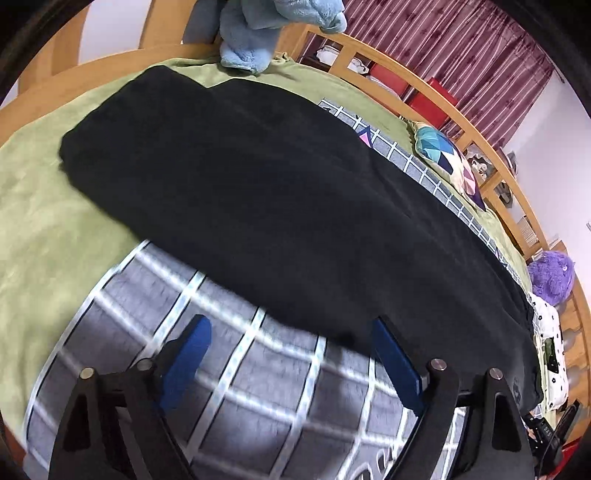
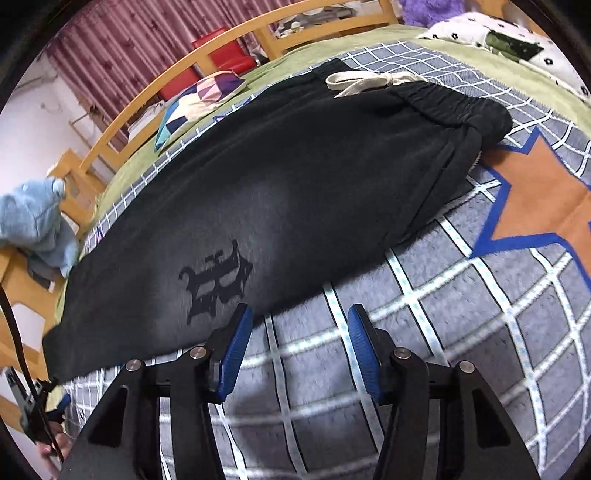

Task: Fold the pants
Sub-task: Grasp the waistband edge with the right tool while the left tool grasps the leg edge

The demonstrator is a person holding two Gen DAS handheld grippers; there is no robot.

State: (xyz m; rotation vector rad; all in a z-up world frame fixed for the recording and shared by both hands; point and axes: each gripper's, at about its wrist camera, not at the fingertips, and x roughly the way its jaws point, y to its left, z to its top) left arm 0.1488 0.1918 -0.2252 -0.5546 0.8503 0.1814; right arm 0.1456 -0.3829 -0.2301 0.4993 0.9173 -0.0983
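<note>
The pants, black with a gothic emblem and a cream drawstring at the waistband, lie lengthwise across a grey checked blanket over a green bedspread. A wooden bed frame runs along the far side, with a patterned cushion beside it and a blue plush towel at the leg end. The left gripper stands open at the near edge of the pants, nothing between its jaws. The right gripper is also open, empty, just off the near hem.
</note>
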